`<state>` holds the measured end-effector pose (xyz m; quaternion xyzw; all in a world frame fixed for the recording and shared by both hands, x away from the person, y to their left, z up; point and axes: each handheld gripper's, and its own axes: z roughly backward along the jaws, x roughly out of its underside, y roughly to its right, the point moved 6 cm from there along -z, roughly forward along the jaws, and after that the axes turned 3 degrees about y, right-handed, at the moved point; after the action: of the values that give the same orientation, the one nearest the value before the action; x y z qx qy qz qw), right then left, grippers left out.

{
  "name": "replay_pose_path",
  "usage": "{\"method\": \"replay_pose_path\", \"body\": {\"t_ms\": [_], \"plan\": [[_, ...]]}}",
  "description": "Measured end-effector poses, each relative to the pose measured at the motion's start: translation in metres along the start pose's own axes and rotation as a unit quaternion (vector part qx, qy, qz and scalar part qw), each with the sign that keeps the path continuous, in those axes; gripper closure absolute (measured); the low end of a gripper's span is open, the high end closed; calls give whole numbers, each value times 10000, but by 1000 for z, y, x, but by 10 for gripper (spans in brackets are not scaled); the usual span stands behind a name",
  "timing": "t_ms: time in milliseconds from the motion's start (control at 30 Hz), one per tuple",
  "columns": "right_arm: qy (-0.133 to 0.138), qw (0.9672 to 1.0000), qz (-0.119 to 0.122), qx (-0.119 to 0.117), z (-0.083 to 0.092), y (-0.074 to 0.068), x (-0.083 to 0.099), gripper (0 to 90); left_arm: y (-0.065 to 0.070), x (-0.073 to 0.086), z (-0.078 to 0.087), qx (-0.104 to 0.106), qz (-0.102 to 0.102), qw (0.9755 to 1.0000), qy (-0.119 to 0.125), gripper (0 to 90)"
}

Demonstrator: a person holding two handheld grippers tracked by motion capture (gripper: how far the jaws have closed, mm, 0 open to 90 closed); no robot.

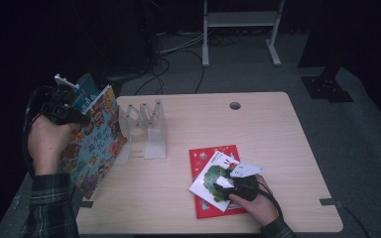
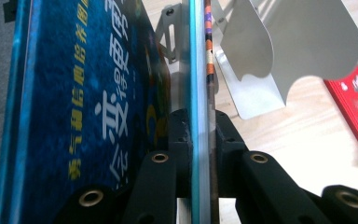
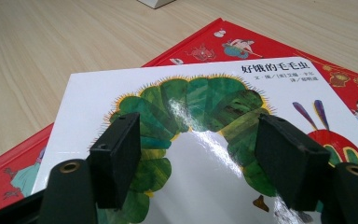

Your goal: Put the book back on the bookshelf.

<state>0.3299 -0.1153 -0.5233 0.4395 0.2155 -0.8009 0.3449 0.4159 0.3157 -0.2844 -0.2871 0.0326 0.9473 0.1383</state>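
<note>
Books going into the rack, one in hand, two left on the table

The table (image 1: 278,129) holds an empty white rack (image 1: 149,130) just beside the left gripper (image 2: 200,140), whose jaws are clamped tight on the edge of a blue picture book (image 2: 84,107), held upright and not yet slotted in. The red book (image 3: 242,39) lies flat under the white caterpillar book (image 3: 200,140); the right gripper (image 3: 205,154) hovers over that cover, jaws apart, gripping nothing, so both wait.
</note>
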Motion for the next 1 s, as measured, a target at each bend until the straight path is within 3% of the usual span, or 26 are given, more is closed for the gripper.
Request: {"method": "replay_pose_path", "body": {"t_ms": [300, 567, 1000], "plan": [[6, 10000, 7, -3, 0, 0, 0, 305, -5, -8, -15, -31, 205, 9997, 146, 806], [13, 10000, 14, -7, 0, 0, 0, 304, -6, -4, -15, -106, 164, 9998, 80, 794], [22, 10000, 8, -3, 0, 0, 0, 304, -9, -2, -10, 55, 196, 9997, 139, 793]]}}
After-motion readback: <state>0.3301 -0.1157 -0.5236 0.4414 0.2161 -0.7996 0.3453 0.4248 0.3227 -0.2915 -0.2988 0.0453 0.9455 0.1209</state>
